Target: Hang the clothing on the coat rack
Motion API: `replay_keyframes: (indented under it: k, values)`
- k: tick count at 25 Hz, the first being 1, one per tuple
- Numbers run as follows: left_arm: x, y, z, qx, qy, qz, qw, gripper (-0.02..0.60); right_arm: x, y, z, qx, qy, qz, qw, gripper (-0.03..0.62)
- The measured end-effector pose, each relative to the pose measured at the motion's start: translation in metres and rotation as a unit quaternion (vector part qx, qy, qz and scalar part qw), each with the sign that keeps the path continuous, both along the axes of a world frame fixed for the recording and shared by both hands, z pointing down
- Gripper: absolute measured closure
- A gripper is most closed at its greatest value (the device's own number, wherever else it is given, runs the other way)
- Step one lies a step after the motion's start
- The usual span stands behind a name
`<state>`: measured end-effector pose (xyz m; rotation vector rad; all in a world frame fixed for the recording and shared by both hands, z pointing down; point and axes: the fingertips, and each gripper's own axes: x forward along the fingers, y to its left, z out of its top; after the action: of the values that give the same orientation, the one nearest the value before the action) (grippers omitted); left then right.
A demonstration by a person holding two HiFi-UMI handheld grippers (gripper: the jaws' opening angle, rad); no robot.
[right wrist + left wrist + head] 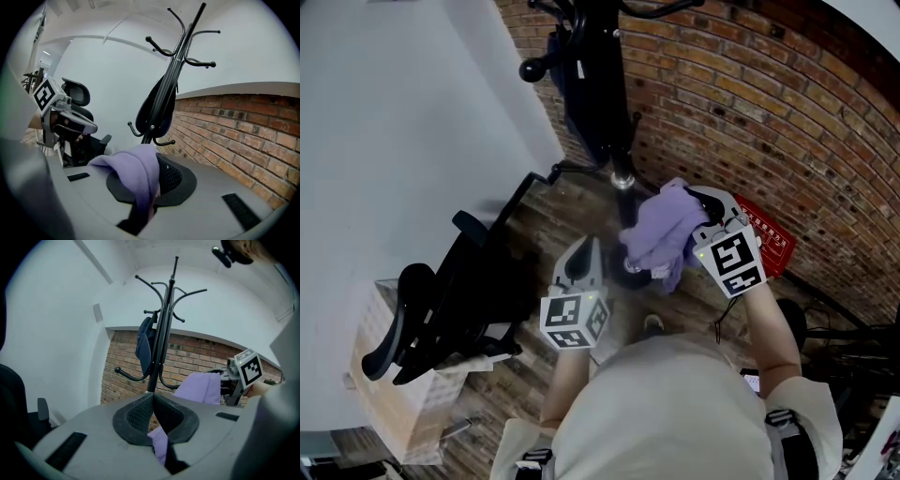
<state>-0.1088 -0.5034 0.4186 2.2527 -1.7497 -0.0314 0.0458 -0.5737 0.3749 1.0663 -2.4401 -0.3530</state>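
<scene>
Garment (pixel 136 171) pinched in right claw (pixel 155 182), rack (pixel 172 82) ahead

Left tongs (pixel 585 253) pinched together; right tongs (pixel 697 200) clamp the clothing (pixel 661 232).

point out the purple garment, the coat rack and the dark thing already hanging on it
purple garment (pixel 664 232): head view, bunched cloth
coat rack (pixel 163 329): left gripper view, upright pole
dark blue item (pixel 143 345): left gripper view, hanging body
</scene>
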Motion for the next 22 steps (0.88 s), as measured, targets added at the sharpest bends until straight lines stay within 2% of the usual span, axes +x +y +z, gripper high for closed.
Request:
replay_keyframes:
  k: [5, 12, 18, 22]
  values:
    - [0.003, -0.004, 0.000, 0.002, -0.002, -0.002, 1.0000, 0.577, 0.002, -0.008, 0.005, -0.007, -0.002, -0.009, 1.000, 0.569]
    - [-0.005, -0.009, 0.002, 0.004, -0.002, -0.018, 0.9998, 0.577, -0.002, -0.018, 0.011, -0.003, 0.036, -0.050, 0.998, 0.569]
    - [-0.007, -0.014, 0.003, 0.003, -0.003, -0.025, 0.9997, 0.577, -0.002, -0.021, 0.016, -0.013, 0.047, -0.080, 0.996, 0.569]
    - [-0.007, -0.017, 0.002, 0.005, -0.002, -0.028, 0.9996, 0.577, -0.011, -0.024, 0.009, 0.002, 0.057, -0.096, 0.994, 0.569]
